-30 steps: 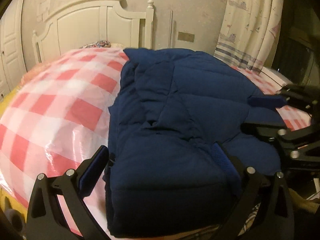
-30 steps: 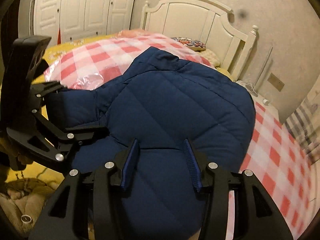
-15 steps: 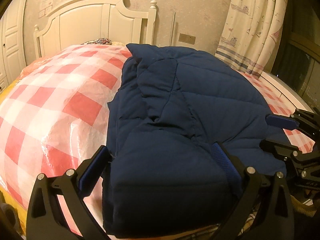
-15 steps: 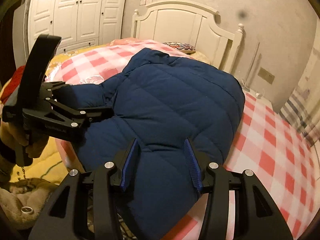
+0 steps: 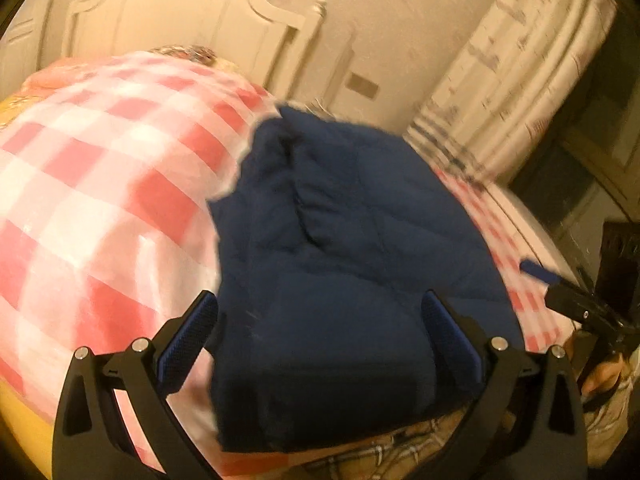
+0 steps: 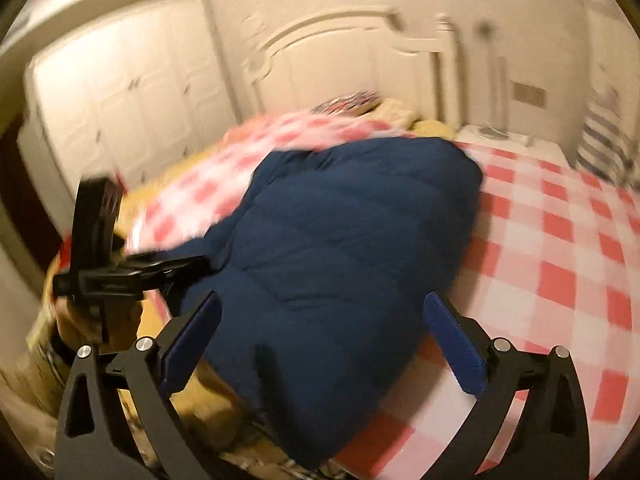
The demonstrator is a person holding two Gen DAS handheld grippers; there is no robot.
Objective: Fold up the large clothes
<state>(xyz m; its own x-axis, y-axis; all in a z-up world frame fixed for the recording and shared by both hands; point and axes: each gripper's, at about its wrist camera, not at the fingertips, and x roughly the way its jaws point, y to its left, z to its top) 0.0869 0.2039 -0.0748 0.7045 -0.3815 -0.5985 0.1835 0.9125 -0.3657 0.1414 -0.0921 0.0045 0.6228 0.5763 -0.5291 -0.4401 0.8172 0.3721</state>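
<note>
A navy quilted puffer jacket (image 5: pixel 352 272) lies folded on a bed with a red and white checked cover (image 5: pixel 100 200); it also shows in the right wrist view (image 6: pixel 340 248). My left gripper (image 5: pixel 320 332) is open and empty, its jaws wide apart above the jacket's near hem. My right gripper (image 6: pixel 324 328) is open and empty over the jacket's near end. The left gripper also shows at the left of the right wrist view (image 6: pixel 132 272). Both views are blurred.
A white headboard (image 6: pixel 352 56) stands at the far end of the bed. White wardrobe doors (image 6: pixel 120 96) are at the left. A patterned curtain (image 5: pixel 516 68) hangs at the right. A yellow sheet (image 6: pixel 188 384) shows at the bed's near edge.
My right gripper has opened wide and let go of the jacket. Both grippers have pulled back from the jacket, and both views have swung and blurred.
</note>
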